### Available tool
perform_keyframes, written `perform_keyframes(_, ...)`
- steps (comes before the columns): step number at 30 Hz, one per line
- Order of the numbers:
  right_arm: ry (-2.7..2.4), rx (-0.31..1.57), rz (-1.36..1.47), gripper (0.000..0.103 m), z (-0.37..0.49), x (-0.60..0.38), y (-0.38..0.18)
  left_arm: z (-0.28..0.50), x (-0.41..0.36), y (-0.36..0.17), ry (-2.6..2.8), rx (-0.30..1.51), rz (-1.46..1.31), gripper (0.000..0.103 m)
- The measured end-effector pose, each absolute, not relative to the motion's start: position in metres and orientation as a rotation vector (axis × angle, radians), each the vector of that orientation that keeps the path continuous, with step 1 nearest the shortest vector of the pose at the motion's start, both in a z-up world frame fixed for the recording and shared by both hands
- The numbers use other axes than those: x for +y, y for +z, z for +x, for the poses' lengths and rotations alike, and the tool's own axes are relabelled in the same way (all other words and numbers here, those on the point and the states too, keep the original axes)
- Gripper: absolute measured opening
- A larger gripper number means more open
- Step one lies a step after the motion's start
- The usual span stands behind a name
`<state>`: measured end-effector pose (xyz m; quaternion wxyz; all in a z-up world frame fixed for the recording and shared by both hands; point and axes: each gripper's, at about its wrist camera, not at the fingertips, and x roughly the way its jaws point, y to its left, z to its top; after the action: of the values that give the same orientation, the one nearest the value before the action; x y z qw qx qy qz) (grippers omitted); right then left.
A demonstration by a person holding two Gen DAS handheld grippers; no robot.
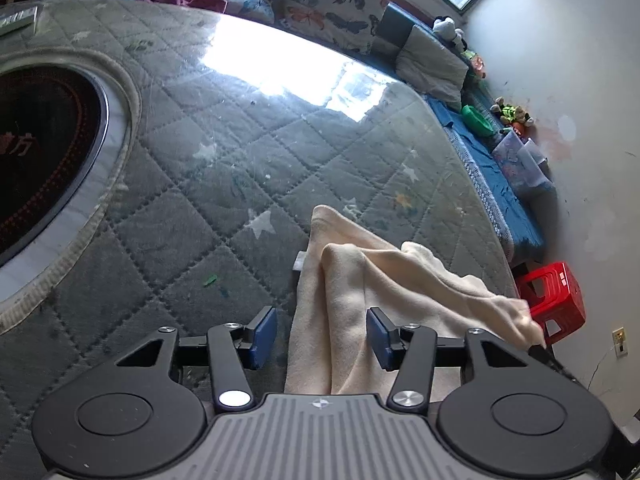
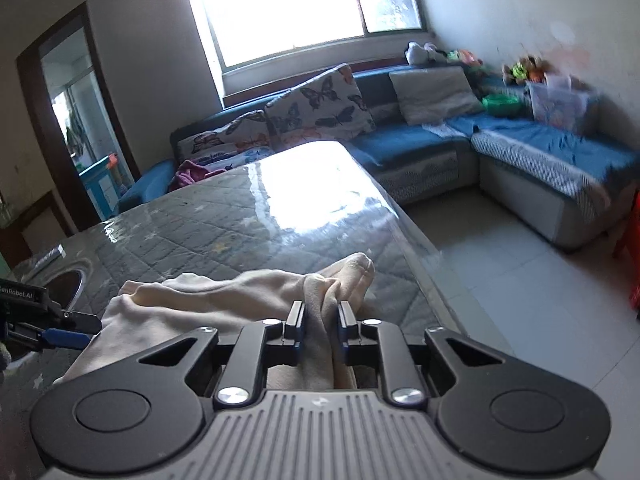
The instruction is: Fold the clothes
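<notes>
Cream garment (image 1: 352, 292) lying crumpled at the near right edge of the quilted table cover (image 1: 224, 184). Left gripper (image 1: 322, 334), jaws spread wide, straddles the cloth's near end without pinching it. Right gripper (image 2: 320, 326), jaws drawn close, clamps a raised fold of the garment (image 2: 224, 300) between its pads.

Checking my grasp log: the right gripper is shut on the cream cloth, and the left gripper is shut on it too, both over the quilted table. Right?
Not quite. The left gripper is open: the left wrist view shows its jaws spread wide with the cream cloth lying loose between them. The right gripper is shut on the cloth, over the quilted table.
</notes>
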<state>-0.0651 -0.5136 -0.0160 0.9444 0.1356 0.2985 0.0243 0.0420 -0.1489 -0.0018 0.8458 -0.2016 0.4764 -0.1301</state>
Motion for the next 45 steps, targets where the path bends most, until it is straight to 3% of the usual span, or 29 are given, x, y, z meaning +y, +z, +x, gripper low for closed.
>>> perform_keyframes(2, 0.049, 0.617, 0.309, 0.024, -0.065, -0.521, -0.023, 0.042, -0.151, -0.002, -0.281, 1.004, -0.423, 0.048)
perform_keyframes(5, 0.056, 0.62, 0.358, 0.034, -0.064, -0.53, -0.031, 0.045, -0.152, -0.004, -0.287, 1.015, -0.443, 0.03)
perform_keyframes(8, 0.056, 0.63, 0.385, 0.034, -0.063, -0.535, -0.04, 0.046, -0.155, -0.007, -0.282, 1.014, -0.443, 0.017)
perform_keyframes(11, 0.065, 0.624, 0.387, 0.015, -0.062, -0.536, -0.043, 0.047, -0.158, -0.004, -0.278, 1.011, -0.429, 0.013)
perform_keyframes(14, 0.058, 0.601, 0.358, 0.013, -0.064, -0.534, -0.033, 0.047, -0.164, 0.006, -0.294, 0.985, -0.399, 0.011)
perform_keyframes(24, 0.022, 0.503, 0.219, 0.012, -0.059, -0.526, 0.017, 0.058, -0.193, 0.025, -0.359, 0.941, -0.338, 0.01)
perform_keyframes(33, -0.076, 0.553, 0.176, 0.013, -0.033, -0.537, 0.007, 0.072, -0.216, 0.014, -0.369, 0.972, -0.3, 0.011)
perform_keyframes(40, -0.114, 0.578, 0.153, 0.016, -0.038, -0.54, -0.004, 0.072, -0.216, 0.016, -0.365, 0.961, -0.288, 0.027)
perform_keyframes(45, -0.05, 0.556, 0.08, 0.032, -0.051, -0.517, 0.003, 0.062, -0.23, 0.029, -0.43, 0.925, -0.273, 0.029)
